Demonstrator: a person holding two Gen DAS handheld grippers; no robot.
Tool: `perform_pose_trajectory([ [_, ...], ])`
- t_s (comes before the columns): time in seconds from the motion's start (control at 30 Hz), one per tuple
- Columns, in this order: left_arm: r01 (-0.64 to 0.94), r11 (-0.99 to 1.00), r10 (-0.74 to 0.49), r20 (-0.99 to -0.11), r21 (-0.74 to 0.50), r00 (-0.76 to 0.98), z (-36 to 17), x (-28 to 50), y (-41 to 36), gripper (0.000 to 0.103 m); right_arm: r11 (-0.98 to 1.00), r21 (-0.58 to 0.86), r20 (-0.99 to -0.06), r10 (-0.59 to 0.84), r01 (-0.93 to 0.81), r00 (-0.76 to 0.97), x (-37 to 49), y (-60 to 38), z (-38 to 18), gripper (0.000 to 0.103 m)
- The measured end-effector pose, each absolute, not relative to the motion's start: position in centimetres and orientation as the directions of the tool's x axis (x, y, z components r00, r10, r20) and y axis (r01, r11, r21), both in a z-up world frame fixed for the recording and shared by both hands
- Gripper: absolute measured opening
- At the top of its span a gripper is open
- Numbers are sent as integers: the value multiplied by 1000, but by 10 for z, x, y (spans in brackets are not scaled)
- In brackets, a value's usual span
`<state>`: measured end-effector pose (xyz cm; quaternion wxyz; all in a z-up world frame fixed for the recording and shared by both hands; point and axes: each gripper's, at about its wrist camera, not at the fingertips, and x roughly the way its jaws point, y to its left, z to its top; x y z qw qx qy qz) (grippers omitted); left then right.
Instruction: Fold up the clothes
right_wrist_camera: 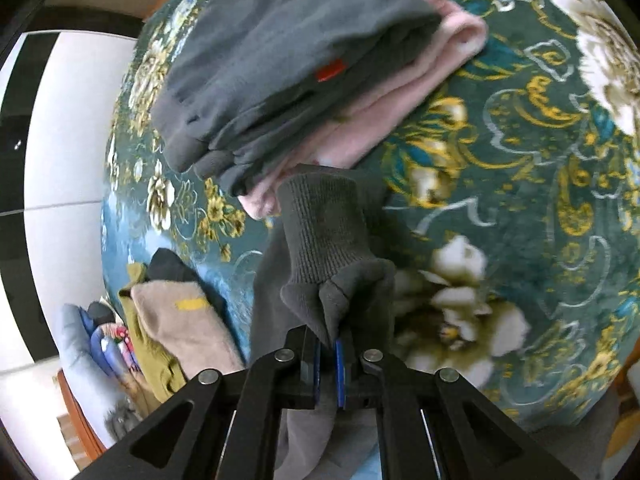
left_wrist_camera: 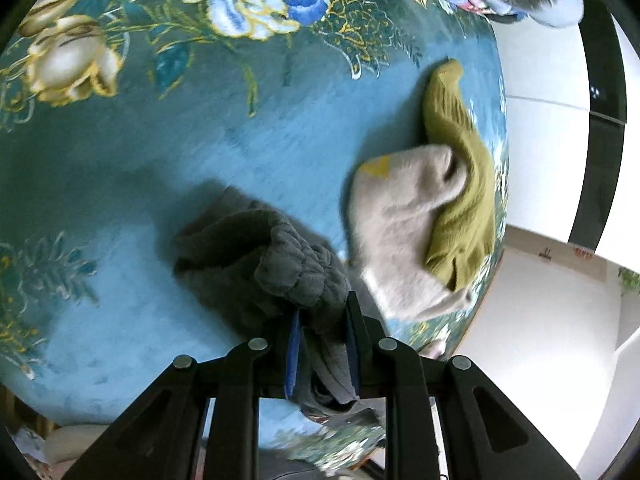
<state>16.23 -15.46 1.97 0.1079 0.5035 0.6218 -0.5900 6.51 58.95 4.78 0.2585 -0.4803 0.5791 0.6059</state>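
Both claws are gripping one dark grey knitted garment over a teal plush blanket with white, blue and gold flowers [left_wrist_camera: 132, 184], which is covering the carrying surface; what lies under the blanket is not showing. The left claw [left_wrist_camera: 322, 320] is standing narrow, its blue-lined pads pinching a bunched, thick fold of the dark grey knitted garment [left_wrist_camera: 260, 264], and the rest of that fold is heaping on the blanket just ahead of the fingers. The right claw [right_wrist_camera: 328, 344] is closed almost fully, clamping a thin pleat of the same garment just behind its ribbed cuff [right_wrist_camera: 324, 228], which is standing up in front of the pads while paler grey cloth is hanging below them. In the left wrist view, a beige fuzzy sock with a yellow patch [left_wrist_camera: 400, 232] is lying over an olive-green ribbed sock [left_wrist_camera: 460, 184], both sitting close to the blanket's right-hand edge, near the held garment but not touching it. In the right wrist view, a folded stack is resting near the far edge of the blanket: a grey fleece garment with a small red tag [right_wrist_camera: 280, 68] is lying on top of a folded pink fleece garment [right_wrist_camera: 400, 92]. The cuff is reaching just short of this stack. White floor tiles [left_wrist_camera: 540, 128] are showing beyond the blanket's edge. Both views are slightly motion-blurred.
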Motion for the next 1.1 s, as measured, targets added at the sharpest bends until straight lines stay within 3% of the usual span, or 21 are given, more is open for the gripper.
perform_pose_trajectory([
  [0.3,782,-75,495,-703,-619,-510,-32,120,-176,22,-234,496,-858,-279,-836,-431,10,586,24,17],
  [0.43,771,-47,478,-692,-635,-541,-49,111,-174,27,-273,601,-796,-284,-751,-534,5,588,25,58],
  [0.47,768,-50,477,-690,-639,-544,-51,107,-173,28,-287,616,-786,-282,-733,-550,5,589,28,60],
  [0.67,685,-191,494,-672,-703,-551,-18,106,-168,34,-388,667,-740,-253,-635,-623,29,595,49,60],
  [0.73,660,-313,469,-715,-683,-518,-2,120,-167,46,-428,623,-774,-217,-655,-595,46,595,42,62],
  [0.87,692,-466,405,-828,-551,-387,-10,166,-165,48,-431,598,-799,-247,-676,-549,62,589,13,63],
  [1.1,761,-249,483,-758,-599,-439,-68,207,-155,57,-336,629,-777,-310,-701,-548,75,578,-29,63],
])
